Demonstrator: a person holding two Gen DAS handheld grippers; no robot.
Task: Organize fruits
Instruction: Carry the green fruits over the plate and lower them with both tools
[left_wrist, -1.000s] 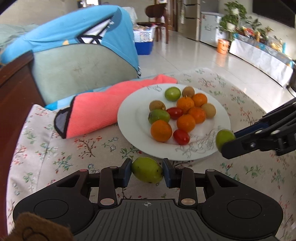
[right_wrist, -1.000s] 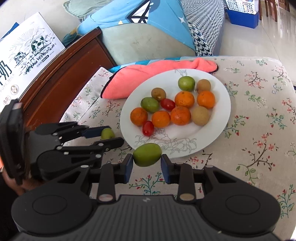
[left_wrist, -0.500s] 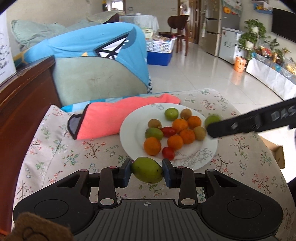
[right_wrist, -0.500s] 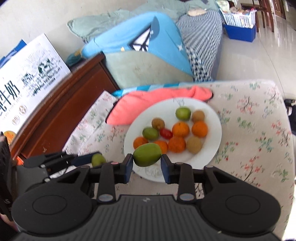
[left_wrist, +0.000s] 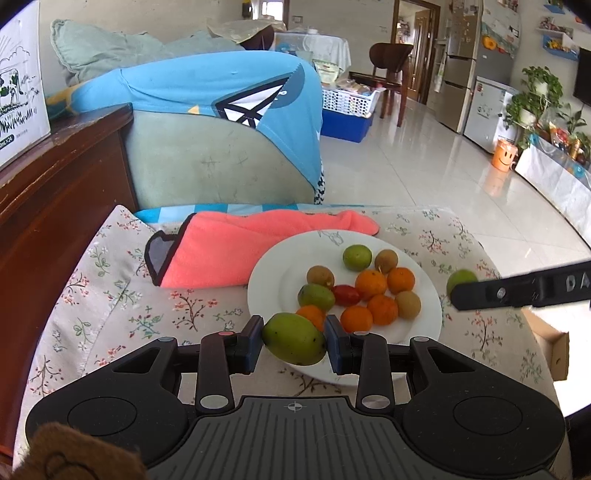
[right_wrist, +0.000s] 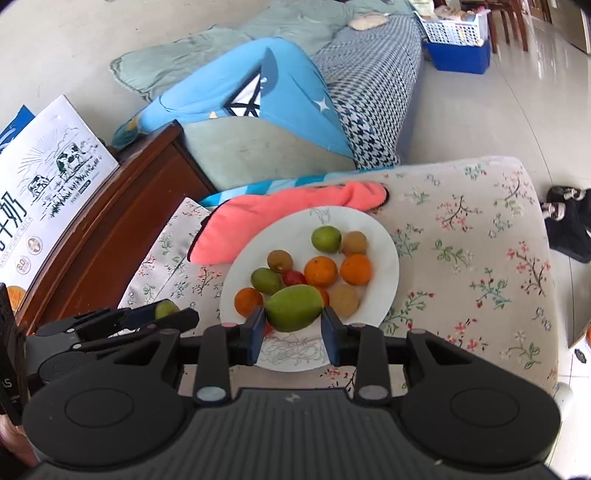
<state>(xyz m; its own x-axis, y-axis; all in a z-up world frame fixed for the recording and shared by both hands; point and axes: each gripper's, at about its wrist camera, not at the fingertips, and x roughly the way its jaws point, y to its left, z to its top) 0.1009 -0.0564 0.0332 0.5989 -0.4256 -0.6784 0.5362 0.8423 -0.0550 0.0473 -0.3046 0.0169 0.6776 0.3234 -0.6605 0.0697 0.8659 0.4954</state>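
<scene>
A white plate on the floral cloth carries several fruits: oranges, green ones, brown ones and a red tomato. My left gripper is shut on a green fruit, held in the air over the plate's near rim. My right gripper is shut on another green fruit above the plate's near half. The right gripper's fingers reach in from the right in the left wrist view, with its fruit at the tip. The left gripper shows at lower left in the right wrist view.
A pink towel lies against the plate's far left side. A dark wooden cabinet runs along the left with a milk carton box on it. A sofa with a blue garment stands behind. Tiled floor lies right; black shoes.
Both grippers have risen and drawn back from the plate with their green fruits still held. The plate looks smaller and farther. The left gripper has rolled; more of the room shows.
</scene>
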